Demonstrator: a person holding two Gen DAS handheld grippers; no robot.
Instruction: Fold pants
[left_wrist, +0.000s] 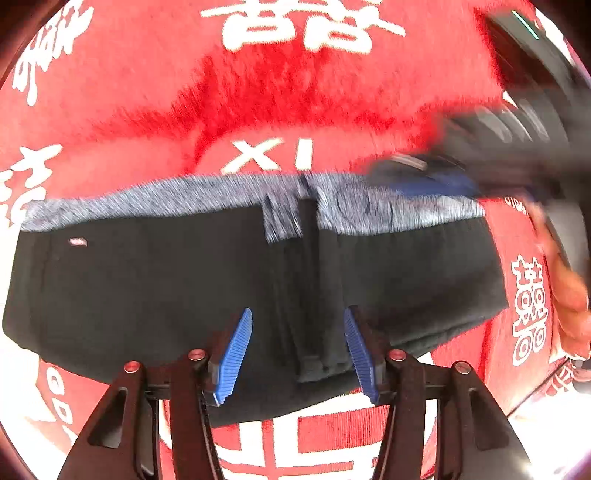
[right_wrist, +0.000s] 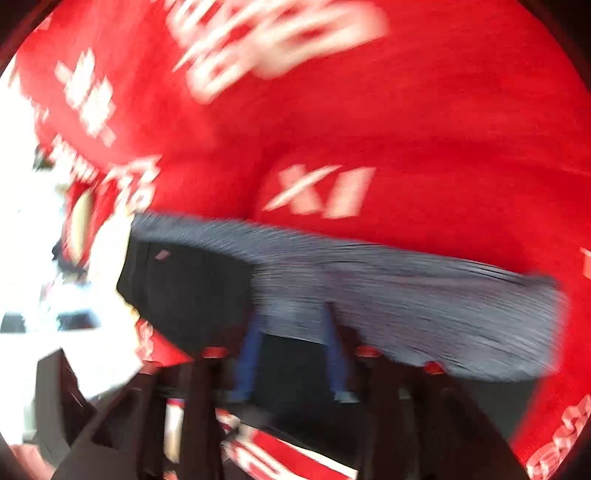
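Black pants (left_wrist: 147, 288) with a grey waistband (left_wrist: 207, 195) lie folded on a red cloth. A narrow folded strip of the pants runs down the middle. My left gripper (left_wrist: 297, 354) is open above the near edge of the pants, its blue fingers (left_wrist: 236, 354) either side of that strip. The right gripper shows blurred at the waistband's right end in the left wrist view (left_wrist: 436, 181). In the right wrist view the pants (right_wrist: 192, 291) and waistband (right_wrist: 406, 306) are blurred, and the right gripper (right_wrist: 291, 354) is open just over the waistband's near edge.
The red cloth (left_wrist: 295, 92) with white characters covers the surface all around the pants; it also shows in the right wrist view (right_wrist: 406, 110). A hand (left_wrist: 569, 295) is at the right edge. Bright white area lies at the left (right_wrist: 22, 258).
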